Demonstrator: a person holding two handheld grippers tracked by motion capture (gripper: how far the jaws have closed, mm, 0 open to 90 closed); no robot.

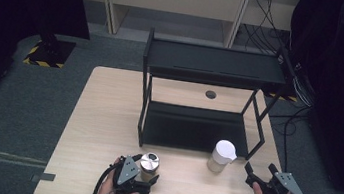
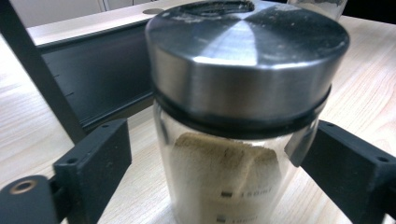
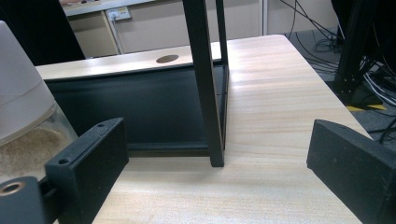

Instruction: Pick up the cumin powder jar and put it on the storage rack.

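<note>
A glass jar (image 1: 149,166) with a brushed steel lid (image 2: 243,60) and beige powder inside stands on the wooden table (image 1: 101,118) near its front edge. My left gripper (image 1: 147,176) is open with one jaw on each side of the jar; in the left gripper view (image 2: 219,140) a small gap shows at the left jaw. A second jar (image 1: 221,156) with a white lid stands right of the middle, also seen in the right gripper view (image 3: 23,116) at the left edge. My right gripper (image 1: 260,169) is open right of that jar, with nothing between its jaws (image 3: 217,140).
A black two-tier metal rack (image 1: 214,65) stands on the far half of the table; its lower shelf (image 3: 140,107) and front right post (image 3: 205,93) are just beyond my right gripper. A round hole (image 1: 210,94) is in the tabletop behind the rack. Cables (image 1: 291,117) hang off the right side.
</note>
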